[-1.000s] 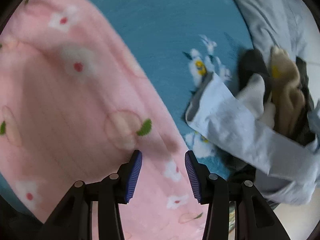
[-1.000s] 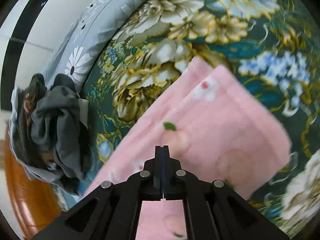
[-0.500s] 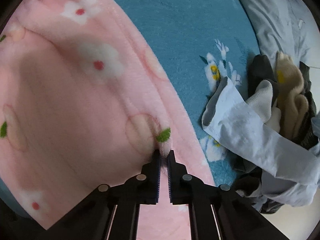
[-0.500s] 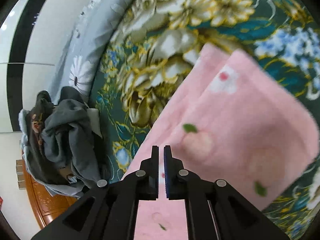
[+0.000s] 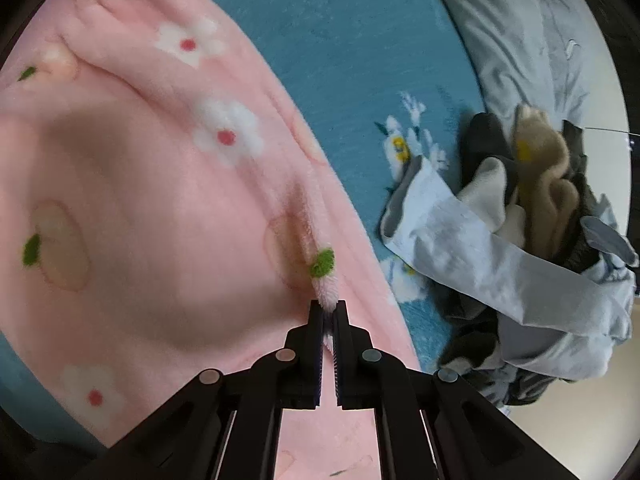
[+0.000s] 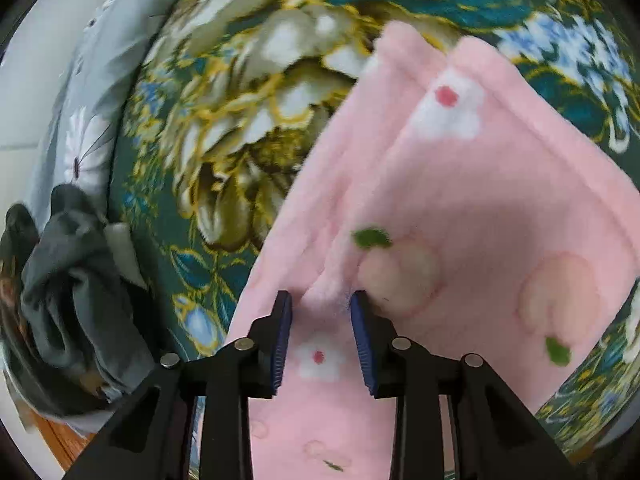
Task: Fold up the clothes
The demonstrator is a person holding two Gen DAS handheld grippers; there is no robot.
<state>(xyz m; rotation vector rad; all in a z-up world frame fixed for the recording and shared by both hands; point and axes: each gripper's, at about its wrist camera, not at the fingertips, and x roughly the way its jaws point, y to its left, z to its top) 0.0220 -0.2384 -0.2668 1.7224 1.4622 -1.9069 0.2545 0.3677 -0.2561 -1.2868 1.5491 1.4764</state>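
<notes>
Left hand-held gripper: pinching a ridge of pink fleece. Right hand-held gripper: jaws opening, fleece between them. Clothes pile on bed.

A bed is being covered by a blue blanket with white flowers in the left wrist view, and by a dark green floral blanket in the right wrist view. A grey sheet with a daisy print is being seen along the edge of the bed. A strip of wooden frame is being shown at the lower left of the right wrist view. Pale floor is being seen beyond the bed.
</notes>
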